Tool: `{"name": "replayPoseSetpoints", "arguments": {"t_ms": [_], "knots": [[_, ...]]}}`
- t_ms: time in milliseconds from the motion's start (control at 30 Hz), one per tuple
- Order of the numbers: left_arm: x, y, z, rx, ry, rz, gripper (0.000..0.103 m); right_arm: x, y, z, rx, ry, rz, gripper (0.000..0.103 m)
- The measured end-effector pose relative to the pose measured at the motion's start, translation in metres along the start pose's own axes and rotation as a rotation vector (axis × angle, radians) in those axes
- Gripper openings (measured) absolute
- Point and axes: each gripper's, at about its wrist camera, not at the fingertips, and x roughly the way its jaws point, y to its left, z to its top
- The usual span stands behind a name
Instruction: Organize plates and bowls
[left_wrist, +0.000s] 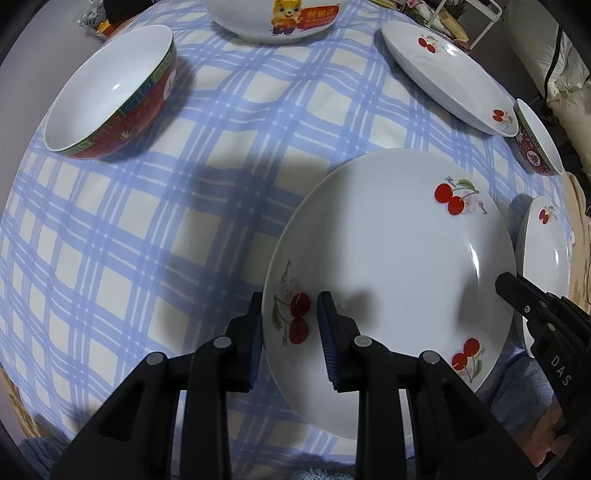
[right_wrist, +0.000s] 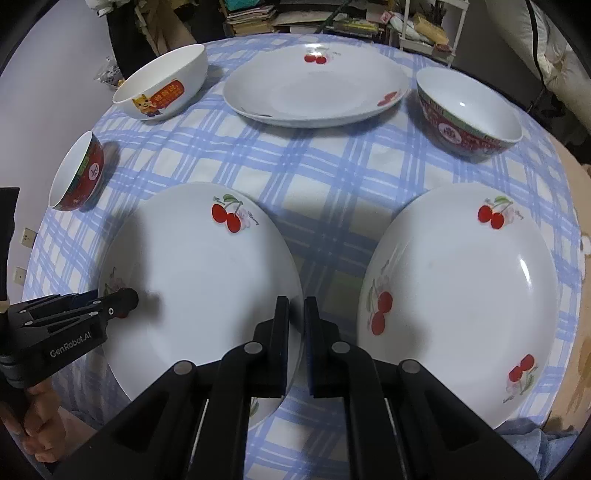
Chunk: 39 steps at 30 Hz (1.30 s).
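Both tongs straddle opposite rims of the near-left cherry plate (right_wrist: 199, 280): left tongs (left_wrist: 290, 325) open around its left edge, right tongs (right_wrist: 296, 332) nearly shut, pinching its right edge. Seemingly a two-handed lift; next, carry it level onto the neighbouring plate (right_wrist: 461, 295) on the bench (right_wrist: 332, 166).

Table (right_wrist: 325, 170) (checked cloth): plates (right_wrist: 314, 88), bowls (right_wrist: 469, 110)

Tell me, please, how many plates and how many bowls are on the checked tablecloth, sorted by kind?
Cherry plates: 3, near left, near right, far
Red bowls: 2, left, right
White cartoon bowl: 1
Total: 6 dishes
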Motion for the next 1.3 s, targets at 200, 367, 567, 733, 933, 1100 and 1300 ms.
{"name": "replayPoseSetpoints", "arguments": {"t_ms": [200, 367, 567, 733, 933, 1100, 1300], "knots": [[-0.01, -0.007, -0.005, 0.035, -0.037, 0.05, 0.027, -0.004, 0.0, 0.0, 0.002, -0.013, 0.013, 0.009], [-0.021, -0.004, -0.008, 0.022, -0.072, 0.097, 0.027, -0.011, -0.002, 0.0, 0.002, -0.038, 0.013, 0.009], [-0.044, -0.004, -0.012, 0.008, -0.122, 0.132, 0.03, -0.034, -0.007, 0.005, 0.014, -0.115, 0.016, 0.009], [-0.066, -0.022, -0.011, 0.059, -0.192, 0.14, 0.045, -0.054, -0.023, 0.011, 0.055, -0.154, 0.015, 0.01], [-0.086, -0.059, -0.005, 0.187, -0.239, 0.153, 0.054, -0.088, -0.043, 0.019, 0.063, -0.224, -0.075, 0.044], [-0.097, -0.075, 0.006, 0.208, -0.275, 0.126, 0.073, -0.112, -0.069, 0.024, 0.121, -0.267, -0.048, 0.079], [-0.098, -0.102, 0.017, 0.231, -0.24, 0.099, 0.075, -0.136, -0.1, 0.024, 0.123, -0.306, -0.097, 0.095]]}}
